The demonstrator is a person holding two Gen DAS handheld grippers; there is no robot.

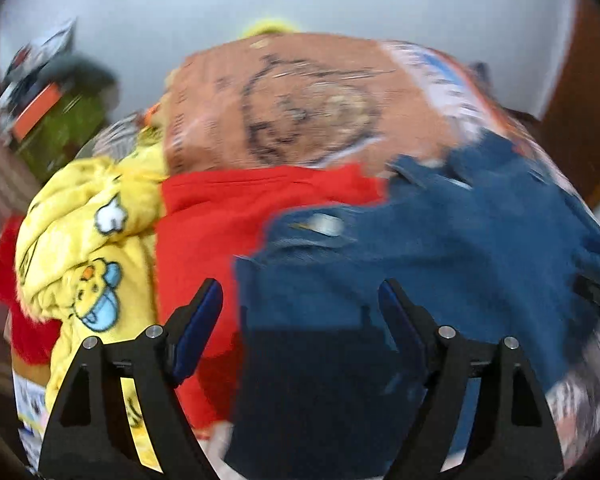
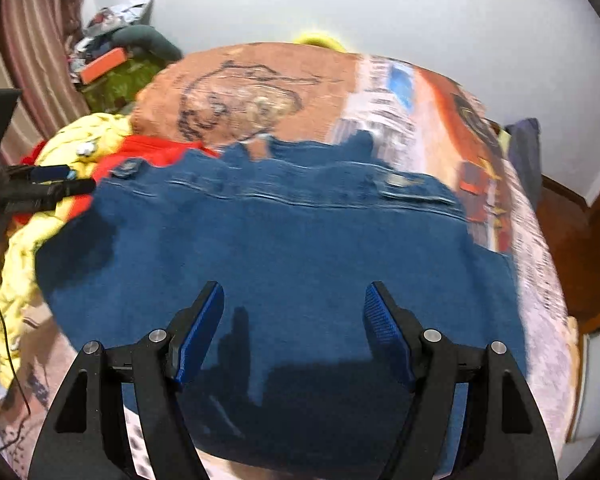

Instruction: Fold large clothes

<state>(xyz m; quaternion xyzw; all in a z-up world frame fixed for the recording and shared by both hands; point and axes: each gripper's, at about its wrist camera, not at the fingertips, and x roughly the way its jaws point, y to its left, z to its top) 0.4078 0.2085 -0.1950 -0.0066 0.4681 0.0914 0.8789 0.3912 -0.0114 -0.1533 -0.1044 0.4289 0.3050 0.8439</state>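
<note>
Both views are blurred. The left tongs (image 1: 300,320) and right tongs (image 2: 294,316) stand wide apart, empty, over the jeans (image 2: 300,248). The bed (image 2: 252,80) is partly hidden under clothes.

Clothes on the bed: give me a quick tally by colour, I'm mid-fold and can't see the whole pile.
Blue: 1, the denim garment spread flat
Red: 1, the red garment beside it
Yellow: 1, the yellow fleece piece with cartoon prints
Total: 3 seen clearly; more may be buried in the pile at the left.
</note>
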